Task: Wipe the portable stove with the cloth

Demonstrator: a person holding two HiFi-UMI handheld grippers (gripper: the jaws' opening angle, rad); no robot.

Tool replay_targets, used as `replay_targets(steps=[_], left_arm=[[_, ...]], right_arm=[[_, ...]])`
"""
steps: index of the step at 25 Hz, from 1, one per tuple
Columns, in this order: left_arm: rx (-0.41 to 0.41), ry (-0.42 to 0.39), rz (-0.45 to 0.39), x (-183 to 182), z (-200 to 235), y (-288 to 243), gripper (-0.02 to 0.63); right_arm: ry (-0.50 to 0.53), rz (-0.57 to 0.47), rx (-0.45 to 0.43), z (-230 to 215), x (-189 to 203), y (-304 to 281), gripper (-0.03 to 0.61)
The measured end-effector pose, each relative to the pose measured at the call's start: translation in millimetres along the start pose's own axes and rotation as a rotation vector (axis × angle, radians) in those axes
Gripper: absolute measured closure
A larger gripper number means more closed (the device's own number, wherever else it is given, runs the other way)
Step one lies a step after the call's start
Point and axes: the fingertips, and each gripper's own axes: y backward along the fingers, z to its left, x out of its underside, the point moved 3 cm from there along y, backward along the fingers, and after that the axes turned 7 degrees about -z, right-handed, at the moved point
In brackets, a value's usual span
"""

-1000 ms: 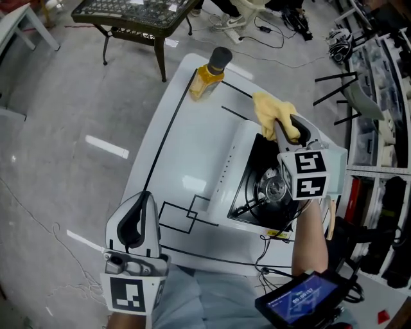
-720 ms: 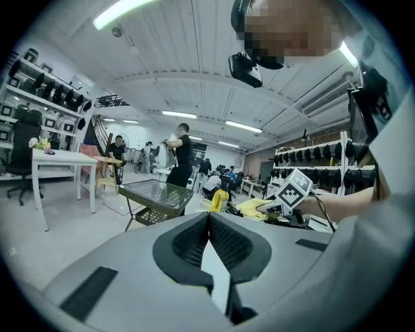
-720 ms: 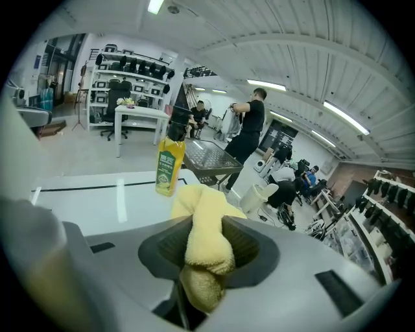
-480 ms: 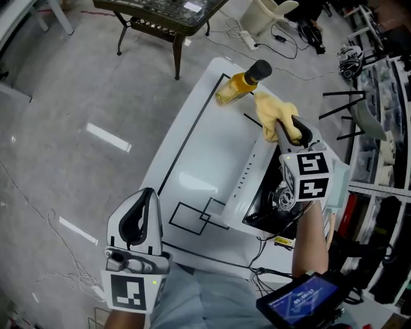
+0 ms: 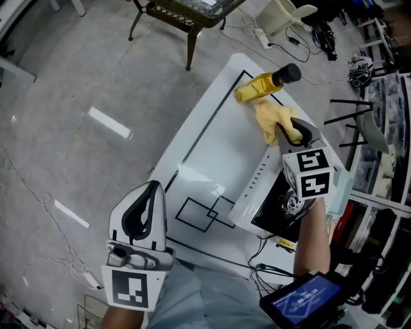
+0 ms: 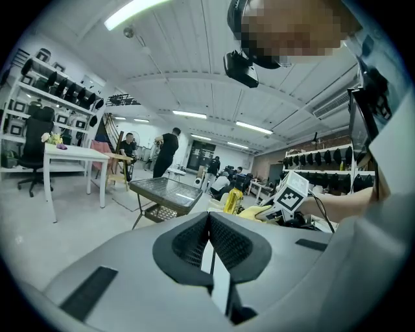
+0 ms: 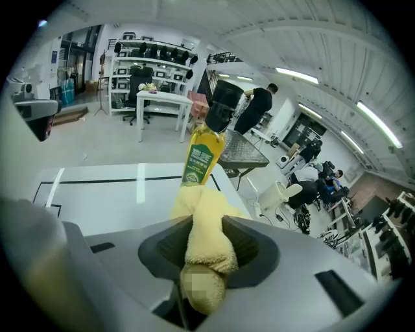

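Observation:
The portable stove (image 5: pixel 255 186) lies on the white table (image 5: pixel 212 144), its black top and burner (image 5: pixel 292 202) partly hidden behind my right gripper's marker cube. My right gripper (image 5: pixel 287 130) is shut on the yellow cloth (image 5: pixel 268 114), which hangs past the stove's far end, right beside a yellow oil bottle (image 5: pixel 263 85). In the right gripper view the cloth (image 7: pixel 202 198) fills the jaws of the right gripper (image 7: pixel 207 224), with the bottle (image 7: pixel 204 149) just ahead. My left gripper (image 5: pixel 152 186) is off the table's near left corner, shut and holding nothing; its left gripper view shows the left gripper (image 6: pixel 209 218) with jaws together.
Black tape lines (image 5: pixel 199 215) mark the table. A dark mesh table (image 5: pixel 192 9) stands on the floor beyond. Shelving (image 5: pixel 385 103) and cables (image 5: pixel 273 247) crowd the right side. A screen device (image 5: pixel 305 299) is at the person's waist. People stand far off in the room.
My right gripper has carried the cloth away from the stove's far edge toward the bottle, and the cloth now sits next to it. The left gripper has shifted a little, still shut.

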Motion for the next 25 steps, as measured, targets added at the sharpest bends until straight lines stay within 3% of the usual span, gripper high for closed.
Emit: replay_targets(steps=[13,20,25], left_arm=[[-0.008,0.016,-0.002,4.1,6.7,8.8,0.596],[-0.004,0.013,-0.004,4.7,8.3,18.7,0.596],[0.007,0.015,-0.004,5.4,7.3,23.0,0.596]], right_arm=[[0.077,0.05,-0.091,34.5,-1.7,-0.3,0.439],[0.136,-0.142,-0.021,31.4,-34.3,28.6,0.44],[0.116,-0.07,-0.059,40.7,-26.1,18.1,0.44]])
